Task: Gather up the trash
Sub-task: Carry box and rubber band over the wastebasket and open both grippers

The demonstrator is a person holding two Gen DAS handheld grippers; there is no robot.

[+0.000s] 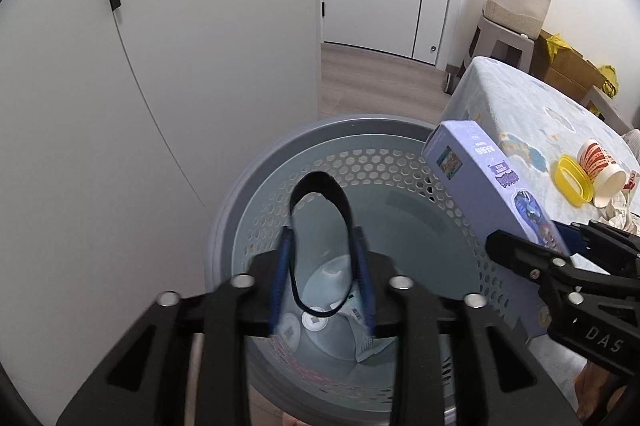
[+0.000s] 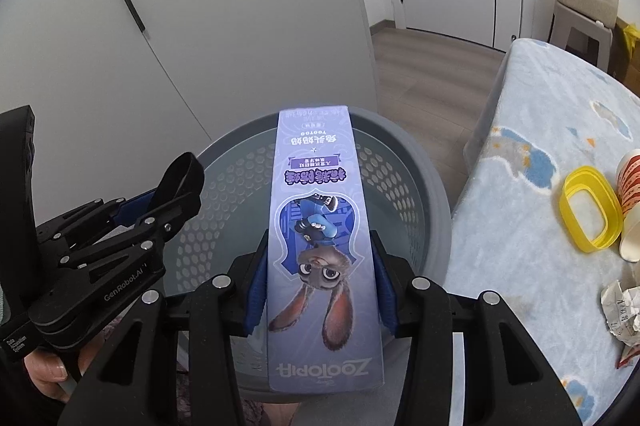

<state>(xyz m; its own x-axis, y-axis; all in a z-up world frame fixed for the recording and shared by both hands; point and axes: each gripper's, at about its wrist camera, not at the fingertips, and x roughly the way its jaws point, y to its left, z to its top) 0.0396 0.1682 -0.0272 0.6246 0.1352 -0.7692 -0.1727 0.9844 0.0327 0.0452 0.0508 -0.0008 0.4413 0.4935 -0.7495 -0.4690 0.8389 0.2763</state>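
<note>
Right claw (image 2: pixel 320 290) is gripping the long purple box (image 2: pixel 320 226) at centre frame, holding it over the grey perforated bin (image 2: pixel 416 186). Left claw (image 1: pixel 322 266) hangs parted above the bin, a black loop (image 1: pixel 316 198) between its fingers, not clamped.

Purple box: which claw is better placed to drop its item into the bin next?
Right. The right claw holds the purple box over the grey bin; the left claw holds only a black band.
</note>
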